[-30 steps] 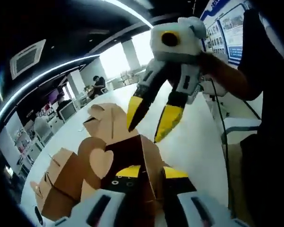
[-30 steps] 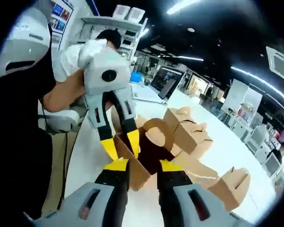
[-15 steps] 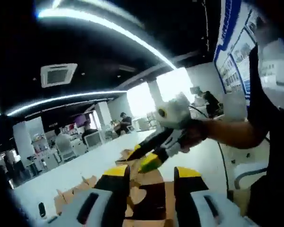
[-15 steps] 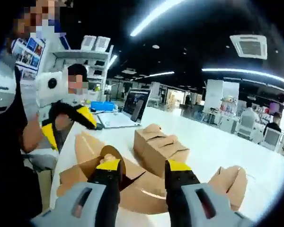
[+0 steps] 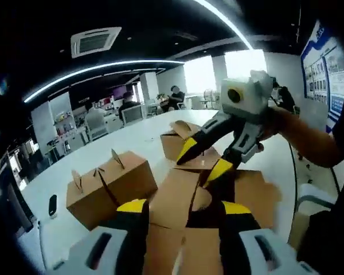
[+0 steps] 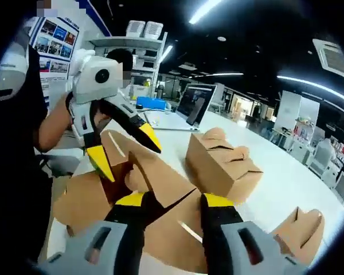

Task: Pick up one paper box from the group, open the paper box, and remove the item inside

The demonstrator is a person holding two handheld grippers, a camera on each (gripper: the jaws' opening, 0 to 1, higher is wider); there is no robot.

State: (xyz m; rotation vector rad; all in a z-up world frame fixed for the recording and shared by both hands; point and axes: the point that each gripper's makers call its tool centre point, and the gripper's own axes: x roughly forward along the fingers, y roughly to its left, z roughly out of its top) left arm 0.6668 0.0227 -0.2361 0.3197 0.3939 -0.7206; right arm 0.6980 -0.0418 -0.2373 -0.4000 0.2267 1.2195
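Observation:
An opened brown paper box (image 5: 172,197) lies on the white table (image 5: 132,137) with its flaps spread; its dark inside shows no item. My left gripper (image 5: 183,207) is open, its jaws wide apart on either side of the box. My right gripper (image 5: 202,160) comes in from the right, open, with its lower fingertip at the box's flaps. In the right gripper view the open box (image 6: 166,177) lies between my right gripper's (image 6: 175,200) jaws. The left gripper (image 6: 125,150) straddles a raised flap there.
Closed paper boxes stand around: one at the left (image 5: 112,183), one behind (image 5: 180,137), also seen as a near box (image 6: 223,163) and a lower right box (image 6: 301,229). A laptop (image 6: 198,103) sits further back. A small dark object (image 5: 53,204) lies near the table's left edge.
Both views have swung with the hands. My left gripper's jaws have spread wider than one second ago. The box's flaps now lie more spread out, and both grippers stay at the box.

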